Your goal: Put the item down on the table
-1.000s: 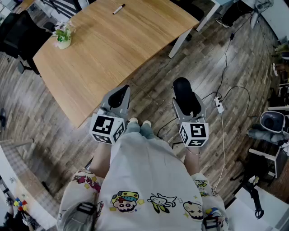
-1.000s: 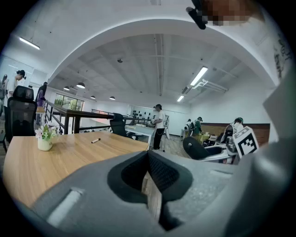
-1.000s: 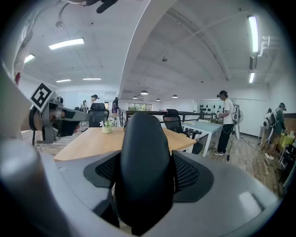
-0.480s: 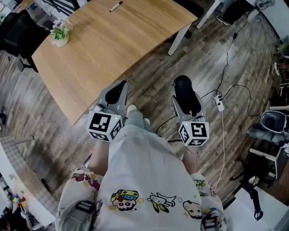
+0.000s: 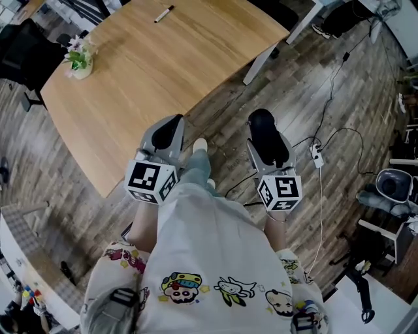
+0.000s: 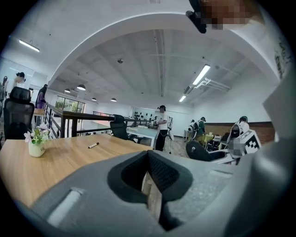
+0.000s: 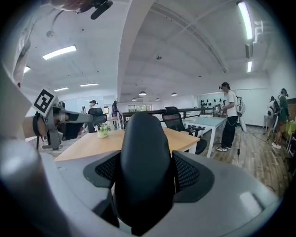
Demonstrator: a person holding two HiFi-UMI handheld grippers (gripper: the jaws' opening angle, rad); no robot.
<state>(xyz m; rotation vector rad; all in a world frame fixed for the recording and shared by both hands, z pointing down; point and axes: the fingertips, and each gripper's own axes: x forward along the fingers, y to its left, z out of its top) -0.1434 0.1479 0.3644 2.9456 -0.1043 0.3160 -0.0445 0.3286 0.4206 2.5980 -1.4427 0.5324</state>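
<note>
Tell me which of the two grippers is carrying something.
The right gripper: its jaws clamp a rounded black item. The left gripper is shut with nothing between its jaws.

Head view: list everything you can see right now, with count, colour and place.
table: one, light wood, upper left.
marker: one, dark, table's far edge.
flower pot: one, white with green plant, table's left corner.
chair: one, black, left of the table.
power strip: one, white, floor at right, cables attached.
black item: one, between the right gripper's jaws.
left gripper: grey, jaws together, empty.
right gripper: grey, shut on the black item.
</note>
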